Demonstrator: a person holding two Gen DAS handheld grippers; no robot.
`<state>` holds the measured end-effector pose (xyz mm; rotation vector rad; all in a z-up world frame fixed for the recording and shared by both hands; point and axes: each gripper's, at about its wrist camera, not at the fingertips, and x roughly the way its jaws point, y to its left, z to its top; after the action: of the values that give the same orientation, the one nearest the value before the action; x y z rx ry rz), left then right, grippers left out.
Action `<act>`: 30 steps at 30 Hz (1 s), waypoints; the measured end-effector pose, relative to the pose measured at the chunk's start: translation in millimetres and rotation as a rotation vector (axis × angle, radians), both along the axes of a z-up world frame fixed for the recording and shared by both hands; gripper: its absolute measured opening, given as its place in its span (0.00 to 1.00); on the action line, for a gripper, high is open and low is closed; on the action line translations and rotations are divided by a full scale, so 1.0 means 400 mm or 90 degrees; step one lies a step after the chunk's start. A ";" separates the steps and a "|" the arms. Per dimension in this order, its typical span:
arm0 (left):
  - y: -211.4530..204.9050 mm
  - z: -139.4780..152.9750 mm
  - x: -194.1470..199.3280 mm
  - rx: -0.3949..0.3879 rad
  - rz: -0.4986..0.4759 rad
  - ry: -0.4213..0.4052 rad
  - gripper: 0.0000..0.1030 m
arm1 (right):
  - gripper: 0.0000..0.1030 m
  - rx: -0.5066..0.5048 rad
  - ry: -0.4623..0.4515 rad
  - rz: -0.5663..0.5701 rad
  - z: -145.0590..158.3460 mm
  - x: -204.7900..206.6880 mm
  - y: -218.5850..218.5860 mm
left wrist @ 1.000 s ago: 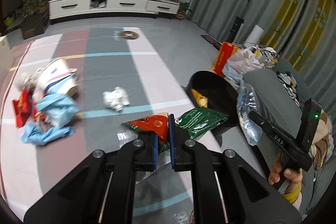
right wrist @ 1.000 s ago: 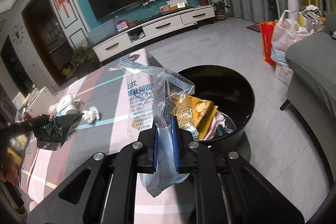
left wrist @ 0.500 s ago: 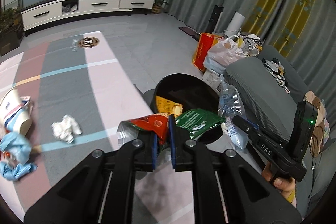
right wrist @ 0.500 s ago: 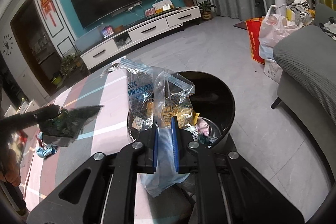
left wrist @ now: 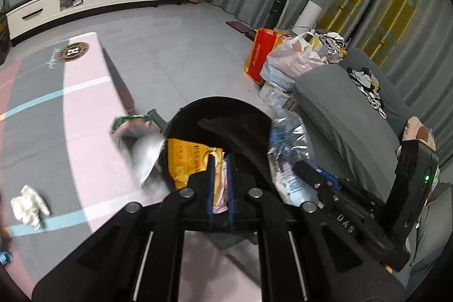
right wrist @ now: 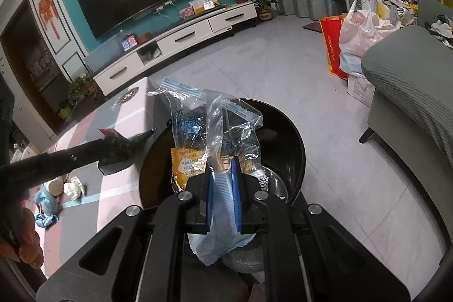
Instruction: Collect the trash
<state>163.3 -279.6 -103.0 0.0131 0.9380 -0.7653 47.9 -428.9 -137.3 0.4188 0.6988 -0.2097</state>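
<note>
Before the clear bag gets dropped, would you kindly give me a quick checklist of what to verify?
1. Right hand-held gripper shut on the clear plastic bag: ok.
2. Bag lined up over the black bin: ok, as far as the right wrist view shows.
3. Room in the bin: ok; the yellow packet lies low inside.
4. Green-red wrapper inside the bin: not ok; blurred, left of the rim.
5. Left hand-held gripper free of that wrapper: cannot tell.

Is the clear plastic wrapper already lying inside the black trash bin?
No, the clear plastic wrapper is clamped between the right gripper pads, held above the black trash bin.
</note>
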 end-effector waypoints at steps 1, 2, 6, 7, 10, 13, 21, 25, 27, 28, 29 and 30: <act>-0.008 -0.001 0.001 0.002 -0.004 -0.003 0.04 | 0.12 0.000 0.003 -0.001 -0.006 0.004 -0.004; -0.012 -0.002 0.002 0.003 -0.010 -0.004 0.04 | 0.12 0.002 0.005 -0.001 -0.012 0.006 -0.008; -0.026 -0.003 0.002 0.003 -0.025 -0.007 0.04 | 0.12 0.012 0.016 -0.002 -0.032 0.018 -0.021; -0.021 -0.005 0.004 -0.002 -0.027 0.000 0.04 | 0.12 0.014 0.018 -0.001 -0.036 0.020 -0.023; 0.005 -0.006 0.007 -0.006 -0.027 0.003 0.04 | 0.12 0.019 0.018 0.002 -0.039 0.022 -0.024; 0.020 -0.009 0.013 -0.008 -0.021 0.018 0.04 | 0.12 0.029 0.017 0.002 -0.048 0.023 -0.029; 0.048 0.016 0.028 0.017 0.004 -0.013 0.08 | 0.12 0.045 0.019 0.008 -0.056 0.029 -0.031; 0.034 -0.046 0.069 0.082 0.011 0.016 0.17 | 0.12 0.050 0.016 0.013 -0.052 0.034 -0.029; 0.032 -0.085 0.077 0.109 0.014 0.030 0.35 | 0.12 0.053 0.015 0.015 -0.051 0.036 -0.025; 0.032 -0.099 0.078 0.120 0.019 0.028 0.44 | 0.12 0.051 0.016 0.016 -0.050 0.038 -0.023; 0.033 -0.106 0.078 0.123 0.018 0.028 0.44 | 0.12 0.050 0.016 0.018 -0.050 0.040 -0.021; 0.032 -0.115 0.079 0.129 0.018 0.027 0.40 | 0.12 0.051 0.016 0.020 -0.051 0.041 -0.020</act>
<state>194.9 -267.0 -149.1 0.1609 1.0519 -0.6435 64.5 -436.8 -157.5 0.4812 0.7399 -0.1577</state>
